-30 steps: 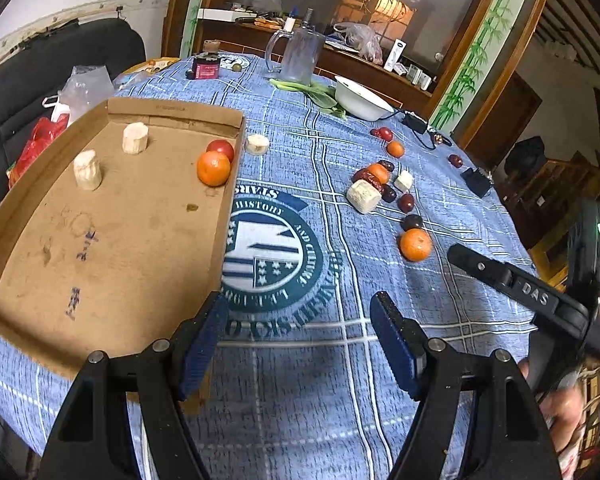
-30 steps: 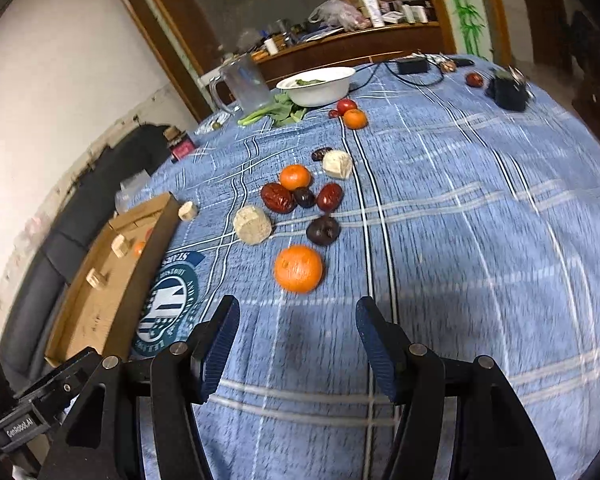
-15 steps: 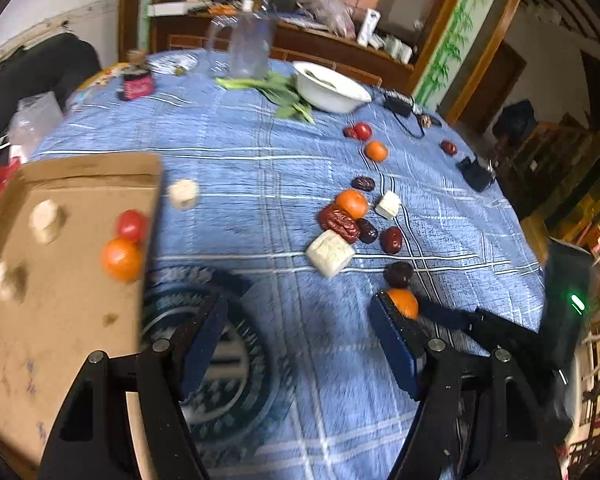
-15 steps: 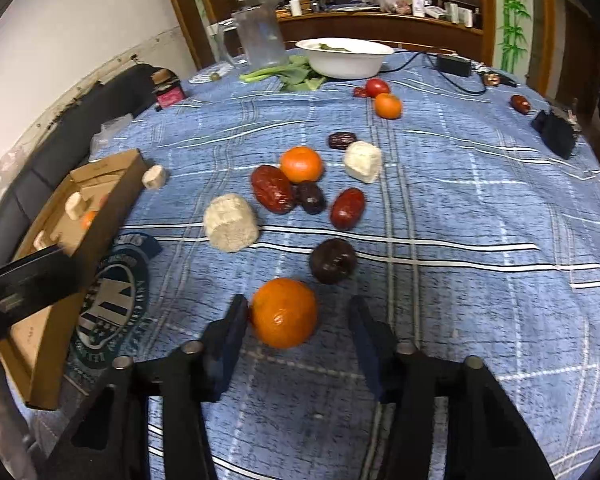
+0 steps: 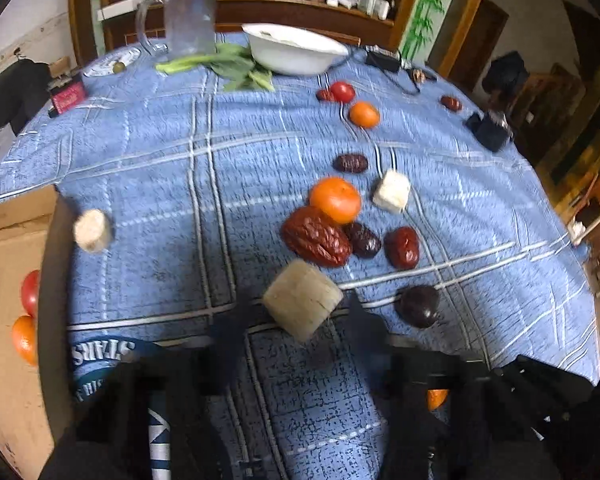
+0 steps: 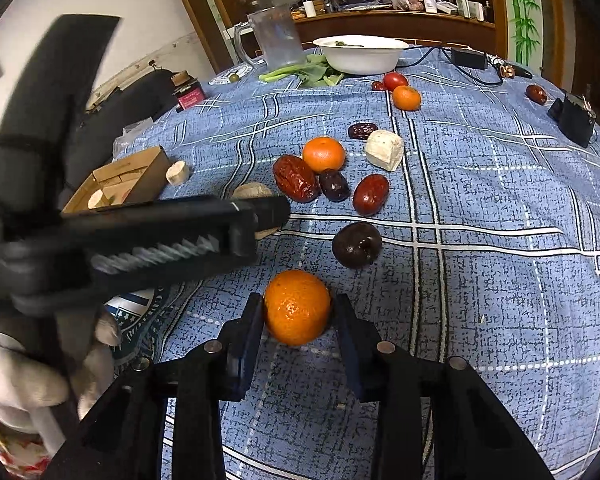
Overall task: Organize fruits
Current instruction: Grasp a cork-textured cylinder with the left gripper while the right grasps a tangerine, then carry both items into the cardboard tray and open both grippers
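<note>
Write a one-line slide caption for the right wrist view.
Right gripper closed on a round orange tangerine above the blue plaid tablecloth.

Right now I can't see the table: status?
Right hand-held gripper shut on orange. Left hand-held gripper closing around pale chunk, contact unclear. Dark plum just ahead.

One word reads, mirrored — "STARS" — on the round emblem [image 5: 100, 354] printed on the blue tablecloth [image 5: 260, 152].
</note>
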Motion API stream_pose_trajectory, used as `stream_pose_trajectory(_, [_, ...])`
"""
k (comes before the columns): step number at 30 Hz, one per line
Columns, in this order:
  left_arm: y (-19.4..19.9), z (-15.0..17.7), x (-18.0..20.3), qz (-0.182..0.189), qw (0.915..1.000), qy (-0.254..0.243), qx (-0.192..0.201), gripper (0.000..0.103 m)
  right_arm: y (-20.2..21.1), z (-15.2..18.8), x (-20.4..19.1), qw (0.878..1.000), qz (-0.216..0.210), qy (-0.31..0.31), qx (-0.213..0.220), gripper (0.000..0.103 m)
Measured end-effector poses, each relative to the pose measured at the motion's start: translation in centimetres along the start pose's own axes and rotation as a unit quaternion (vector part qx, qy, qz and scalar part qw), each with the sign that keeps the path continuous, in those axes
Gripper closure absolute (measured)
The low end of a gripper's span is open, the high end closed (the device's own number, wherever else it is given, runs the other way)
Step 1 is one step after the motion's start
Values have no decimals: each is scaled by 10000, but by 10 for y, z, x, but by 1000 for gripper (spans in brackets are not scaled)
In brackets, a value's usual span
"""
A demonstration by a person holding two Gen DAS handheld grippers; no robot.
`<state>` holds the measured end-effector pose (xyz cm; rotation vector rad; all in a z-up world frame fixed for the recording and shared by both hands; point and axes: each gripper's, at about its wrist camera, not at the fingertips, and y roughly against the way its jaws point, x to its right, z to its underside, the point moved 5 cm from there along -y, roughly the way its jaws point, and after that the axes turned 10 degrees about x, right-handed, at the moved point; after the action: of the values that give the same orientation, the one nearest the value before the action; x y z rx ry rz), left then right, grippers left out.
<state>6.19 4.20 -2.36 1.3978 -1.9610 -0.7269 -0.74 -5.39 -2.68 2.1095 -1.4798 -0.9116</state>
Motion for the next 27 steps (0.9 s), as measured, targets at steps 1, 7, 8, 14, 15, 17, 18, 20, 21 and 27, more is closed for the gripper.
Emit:
stream_pose_trajectory(1, [0, 0, 0, -3, 10000, 1, 22, 65, 0, 0, 0, 10000, -20, -20, 4, 67])
stream_pose_trajectory(7, [20, 5, -8, 21, 9997, 198, 171, 65, 5, 2, 1, 9999, -68, -139, 13, 69])
stream_pose_trajectory(8, [30, 5, -9, 60, 9994, 218, 248, 65, 7, 2, 2, 9998, -82, -180, 30, 69])
stream_pose_trajectory(14, [83, 9, -20, 233, 9975, 330, 585, 65, 23, -2, -6, 9996, -129, -234, 129, 69])
stream_pose_trajectory(15, [95, 9, -25, 254, 9968, 394, 644, 65, 27, -4, -9, 9996, -136, -212, 158, 69])
stream_pose_trajectory(17, [117, 12, -39, 220, 9956, 486, 772, 65, 35, -8, -18, 9995, -164, -143, 234, 69])
stream_pose_trajectory(18, [125, 13, -47, 170, 9951, 520, 819, 65, 39, -11, -23, 9994, -178, -99, 270, 69])
stream_pose_trajectory(20, [144, 15, -70, -12, 9938, 618, 924, 65, 48, -16, -37, 9991, -223, 27, 352, 69])
stream_pose_trajectory(21, [150, 16, -81, -130, 9930, 674, 958, 65, 51, -19, -44, 9989, -255, 77, 381, 69])
stream_pose_trajectory(27, [173, 39, -167, -842, 9846, 1213, 936, 65, 53, -29, -105, 9964, -611, 471, 351, 68])
